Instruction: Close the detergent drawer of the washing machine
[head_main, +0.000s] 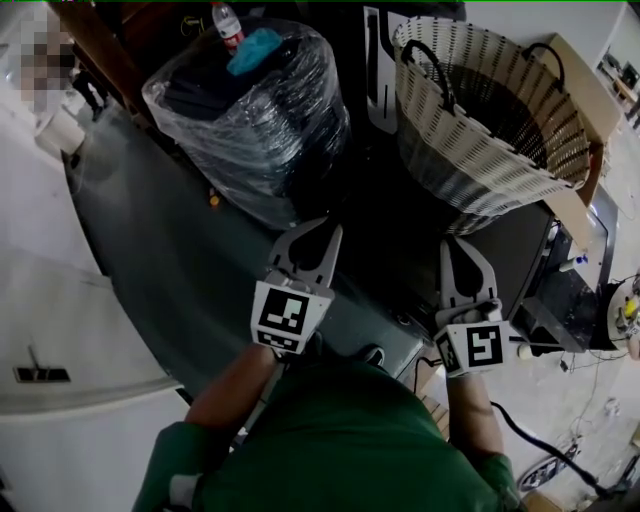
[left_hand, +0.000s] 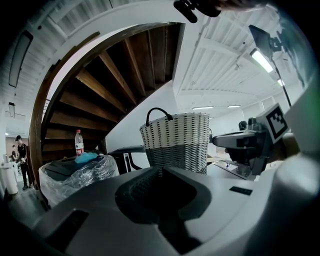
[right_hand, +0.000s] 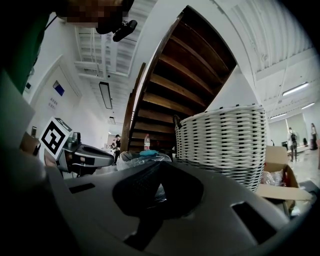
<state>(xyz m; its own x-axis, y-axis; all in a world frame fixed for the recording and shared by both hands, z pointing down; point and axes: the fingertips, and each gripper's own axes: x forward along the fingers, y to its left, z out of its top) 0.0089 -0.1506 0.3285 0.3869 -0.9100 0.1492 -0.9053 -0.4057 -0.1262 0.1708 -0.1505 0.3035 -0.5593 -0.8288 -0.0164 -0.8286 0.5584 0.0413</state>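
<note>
Nearest us: left gripper (head_main: 312, 232), jaws closed on nothing | right gripper (head_main: 466, 246), jaws closed, empty | wicker basket (head_main: 470, 170) just beyond them

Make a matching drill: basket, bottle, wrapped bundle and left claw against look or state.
Things:
1. basket
2. bottle
3. wrapped bundle
4. left claw

Look or state:
A. shut, nothing held
B. red label
C. white weave, dark handles
D. clear film over dark contents

Pairs: 1-C, 2-B, 3-D, 4-A
</note>
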